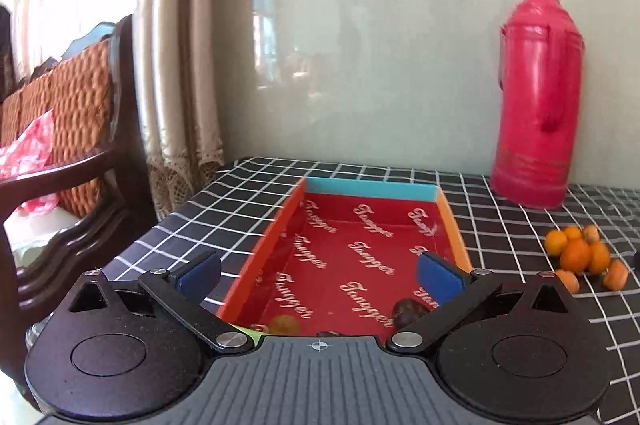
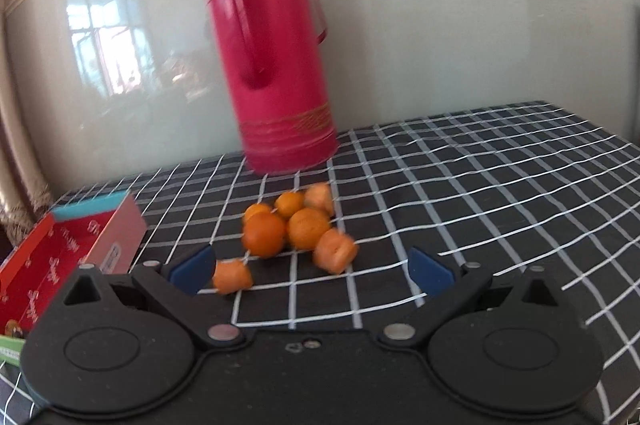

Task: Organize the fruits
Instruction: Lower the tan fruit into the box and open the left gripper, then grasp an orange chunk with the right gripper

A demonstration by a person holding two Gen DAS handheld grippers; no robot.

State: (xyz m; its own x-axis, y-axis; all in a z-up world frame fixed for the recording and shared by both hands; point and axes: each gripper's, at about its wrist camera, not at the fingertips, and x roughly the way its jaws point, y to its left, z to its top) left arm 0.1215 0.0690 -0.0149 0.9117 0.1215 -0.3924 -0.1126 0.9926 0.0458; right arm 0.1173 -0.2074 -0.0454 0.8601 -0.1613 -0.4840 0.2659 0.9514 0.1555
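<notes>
1. Fruits: the orange fruit pile [image 2: 298, 225] sits on the checked tablecloth [image 2: 480, 185], just near of the red thermos [image 2: 276, 65] and right of the red box [image 1: 340, 253]. A few pieces already lie at the box's near end: a dark one [image 1: 410, 311] and a yellowish one [image 1: 284, 324].
2. Your left gripper [image 1: 320, 273] hangs over the box, jaws spread wide, nothing between them.
3. Your right gripper [image 2: 312, 269] faces the pile, jaws spread, nothing pinched. One small orange piece [image 2: 232, 277] lies just beside its left pad [image 2: 192, 269].
4. Risk: the pile is tightly clustered and touching. Closing on one piece will likely nudge its neighbours, and round ones roll.
5. Risk: the right view is blurred, so aim may be off.
6. Risk: the thermos stands close behind; overshoot could knock it.
7. Look: round, smooth-skinned oranges mixed with blockier cut-looking pieces. Probably soft, so squeeze lightly.
</notes>
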